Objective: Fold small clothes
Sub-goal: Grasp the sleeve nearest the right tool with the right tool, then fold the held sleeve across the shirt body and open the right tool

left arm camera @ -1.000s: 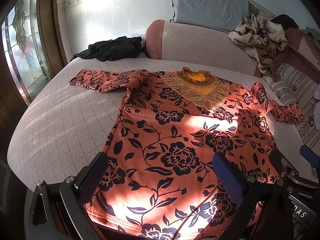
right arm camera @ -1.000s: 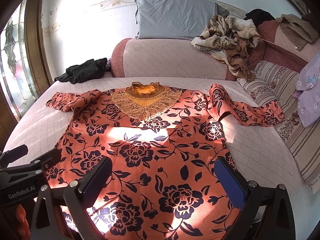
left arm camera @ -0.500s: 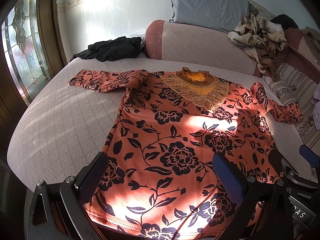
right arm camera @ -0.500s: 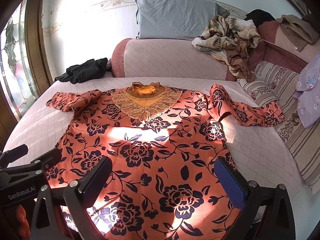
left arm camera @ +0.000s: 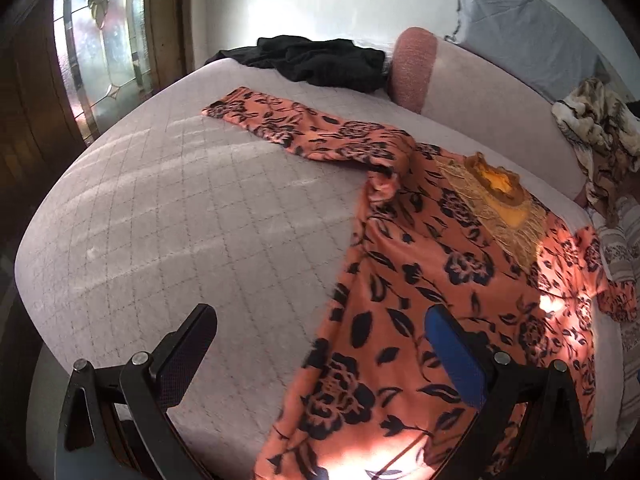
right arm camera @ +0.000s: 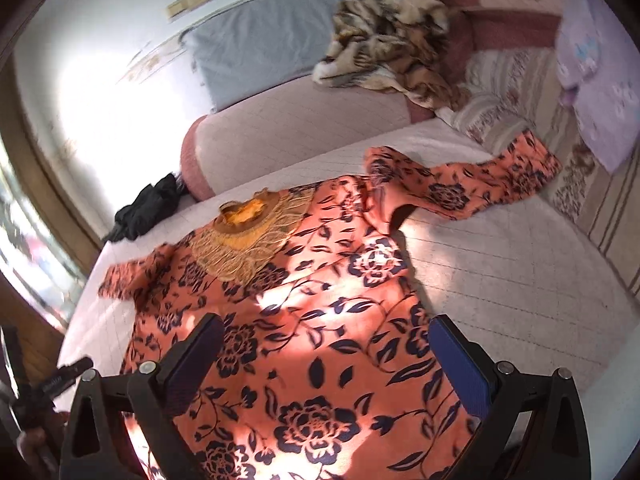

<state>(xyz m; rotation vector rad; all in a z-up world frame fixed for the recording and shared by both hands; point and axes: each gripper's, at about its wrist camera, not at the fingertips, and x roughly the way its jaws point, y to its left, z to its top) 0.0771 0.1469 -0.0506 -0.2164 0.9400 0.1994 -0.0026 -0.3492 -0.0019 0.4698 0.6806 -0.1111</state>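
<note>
- The orange floral top (left arm camera: 432, 280) is laid flat, front up, on the quilted bed (left arm camera: 180, 220), sleeves spread outward, presumably so that folding can begin.
- The left gripper (left arm camera: 320, 348) is held wide open and empty above the garment's left side edge.
- The right gripper (right arm camera: 326, 354) is likewise spread wide, nothing being gripped, over the hem area.
- Bare quilt is left beside both sleeves; a black garment (left arm camera: 320, 62) lies well apart.

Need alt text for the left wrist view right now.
An orange floral top lies flat on a quilted bed, one sleeve stretched out left. The open left gripper hovers over its side edge, holding nothing. Black clothes sit behind.
</note>
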